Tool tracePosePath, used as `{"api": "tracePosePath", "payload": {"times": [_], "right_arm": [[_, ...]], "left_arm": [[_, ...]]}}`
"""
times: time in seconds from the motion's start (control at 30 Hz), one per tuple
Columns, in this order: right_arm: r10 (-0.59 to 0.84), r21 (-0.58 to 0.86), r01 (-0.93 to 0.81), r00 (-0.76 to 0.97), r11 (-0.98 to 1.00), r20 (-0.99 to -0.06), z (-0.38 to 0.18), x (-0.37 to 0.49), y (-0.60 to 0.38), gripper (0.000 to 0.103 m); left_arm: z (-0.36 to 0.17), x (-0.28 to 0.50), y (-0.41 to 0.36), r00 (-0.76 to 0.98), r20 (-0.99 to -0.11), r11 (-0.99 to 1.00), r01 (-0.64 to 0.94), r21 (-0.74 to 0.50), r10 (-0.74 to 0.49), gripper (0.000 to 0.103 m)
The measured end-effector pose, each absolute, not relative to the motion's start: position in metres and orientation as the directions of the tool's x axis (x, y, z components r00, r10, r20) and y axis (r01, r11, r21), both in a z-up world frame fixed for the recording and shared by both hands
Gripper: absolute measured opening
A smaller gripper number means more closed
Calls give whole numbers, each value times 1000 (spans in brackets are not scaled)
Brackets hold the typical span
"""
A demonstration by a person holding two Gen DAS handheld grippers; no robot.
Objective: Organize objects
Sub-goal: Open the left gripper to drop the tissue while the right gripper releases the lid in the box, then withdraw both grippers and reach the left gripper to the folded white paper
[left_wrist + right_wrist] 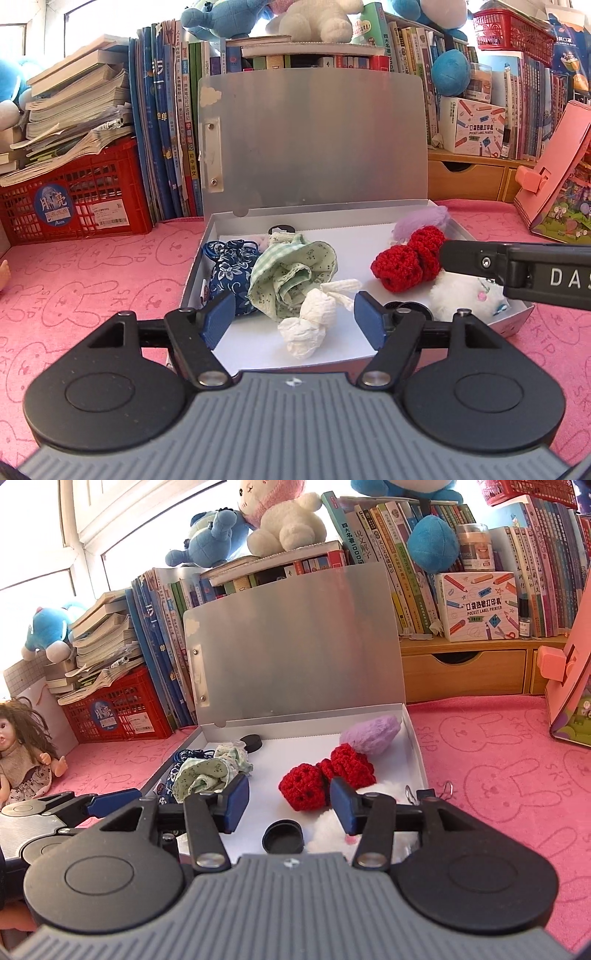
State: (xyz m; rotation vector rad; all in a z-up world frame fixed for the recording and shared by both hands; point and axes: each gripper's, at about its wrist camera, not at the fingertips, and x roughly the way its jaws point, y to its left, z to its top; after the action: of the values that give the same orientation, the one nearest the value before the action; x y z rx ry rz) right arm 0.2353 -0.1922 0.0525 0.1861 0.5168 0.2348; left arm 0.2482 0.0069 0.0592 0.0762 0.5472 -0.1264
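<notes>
While you hold both claws over the open box, this is how things lie:

Left claw: your left claw [294, 320] has its blue pads apart with nothing pressed between them; the white crumpled cloth [308, 330] lies on the box floor in the gap, touching neither pad.
Right claw: your right claw [289, 804] also stands apart and empty; past its gap you see the red crochet bow [325, 781], and its right pad sits in front of the white plush toy [327, 832].
Box: the white box [515, 322] rests on the counter with its grey lid [314, 144] tipped up and back against the books.
Left side of box: the blue floral pouch [229, 275] sits against the left wall, with the green checked cloth [291, 275] bunched just beside it.
Right side of box: the red bow lies next to the white plush toy, and the purple fluffy piece [371, 733] sits in the far right corner.
Small items: one black cap [282, 837] lies near the front wall, just beside the plush toy; a second black cap [252, 743] lies by the back wall.
Counter: a pink bunny-print mat [92, 288] covers it.
Surroundings: a red crate [74, 199] with stacked papers stands to the left; a doll [26, 749] sits at the far left in the right wrist view.
</notes>
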Motion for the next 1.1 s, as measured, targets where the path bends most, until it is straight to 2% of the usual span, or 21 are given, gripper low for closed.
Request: {"api": "tracePosePath", "payload": {"times": [0.13,0.23,0.47,0.67,0.93,1.1], "right_arm": [[277,220,-195,847,956,-454,59,220,-191,66],[295,219,-216,845,952,-446,62,208,-191,68],[321,174,-271,835,947,-447,58,176,-183,78],[386,152,-359,786,921,-484,42,153,-165,86],[437,43,-494,721,869,-538,16,123,-125,88],[438,39,-510,696,860,-569,6,118,-116,87]], "left_arm": [[64,234,13,847,-521,989,144,38,-103,77],[68,217,22,856,-505,988,148,33,-111,82],[67,179,57,863,-493,992,123,-4,-109,89],[52,162,86,864,-499,997,74,-4,-66,93],[36,157,96,853,-520,998,61,6,-49,94],[33,168,89,851,-523,999,54,-8,-50,95]]}}
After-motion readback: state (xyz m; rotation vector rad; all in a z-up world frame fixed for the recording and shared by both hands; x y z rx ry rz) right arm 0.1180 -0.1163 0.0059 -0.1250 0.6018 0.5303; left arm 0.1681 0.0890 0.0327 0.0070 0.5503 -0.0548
